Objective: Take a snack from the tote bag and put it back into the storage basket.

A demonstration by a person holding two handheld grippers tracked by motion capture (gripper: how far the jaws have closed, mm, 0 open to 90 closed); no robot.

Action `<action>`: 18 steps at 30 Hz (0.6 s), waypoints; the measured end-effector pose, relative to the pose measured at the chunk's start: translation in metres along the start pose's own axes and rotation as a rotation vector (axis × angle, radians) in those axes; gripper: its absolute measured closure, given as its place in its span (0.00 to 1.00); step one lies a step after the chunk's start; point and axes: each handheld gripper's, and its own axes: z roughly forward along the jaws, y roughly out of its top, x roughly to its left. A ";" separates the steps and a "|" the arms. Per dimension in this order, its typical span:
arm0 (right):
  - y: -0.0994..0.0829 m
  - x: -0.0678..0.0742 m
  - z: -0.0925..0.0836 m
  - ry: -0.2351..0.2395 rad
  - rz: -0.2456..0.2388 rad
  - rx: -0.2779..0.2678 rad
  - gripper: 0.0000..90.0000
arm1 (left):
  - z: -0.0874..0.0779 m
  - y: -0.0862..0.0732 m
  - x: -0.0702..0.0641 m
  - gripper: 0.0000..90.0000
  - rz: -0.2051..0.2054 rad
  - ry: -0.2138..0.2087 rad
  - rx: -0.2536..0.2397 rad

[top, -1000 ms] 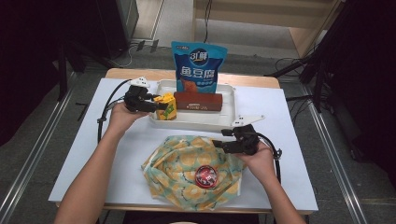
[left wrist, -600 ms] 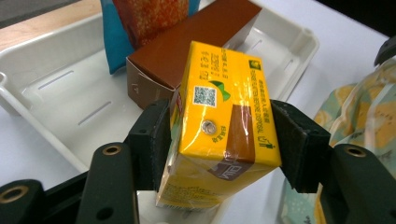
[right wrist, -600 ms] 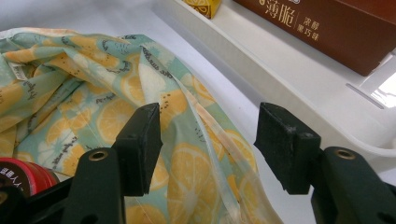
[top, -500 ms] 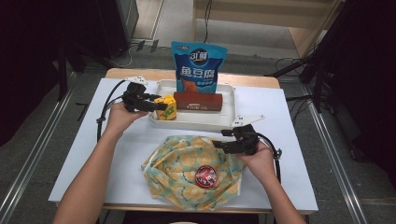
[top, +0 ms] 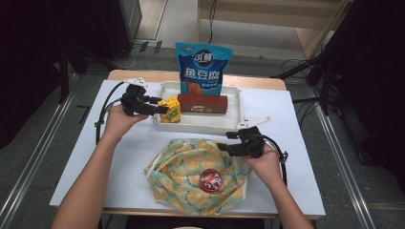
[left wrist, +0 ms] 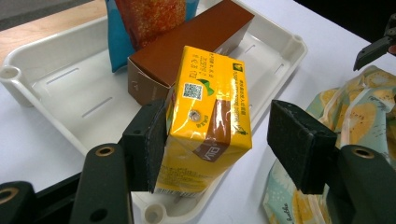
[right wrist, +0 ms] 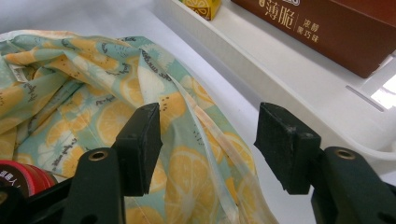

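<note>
The high view looks forward and down from above the person's side. The left gripper view sits close, facing the white tray (left wrist: 32, 70). The right gripper view looks low across the cloth (right wrist: 70, 93); both gripper views share the brown box (left wrist: 187, 42).

a yellow carton (left wrist: 205, 126) with a brown band stands at the rim of a white tray (top: 200, 125), beside a brown box (top: 202, 103) and a blue pouch (top: 202, 69) (white lettering). the cloth (top: 184, 174) is pale green, patterned with yellow lemon slices.
</note>
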 end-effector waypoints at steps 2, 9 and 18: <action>0.001 0.000 0.001 0.000 -0.003 -0.002 0.46 | -0.002 -0.002 0.000 0.43 -0.003 0.005 -0.005; 0.004 -0.001 0.004 0.013 -0.010 -0.006 0.46 | -0.015 -0.011 0.000 0.45 -0.026 0.016 -0.018; 0.010 -0.001 0.010 0.027 -0.015 -0.006 0.46 | -0.028 -0.024 -0.004 0.50 -0.042 0.036 -0.015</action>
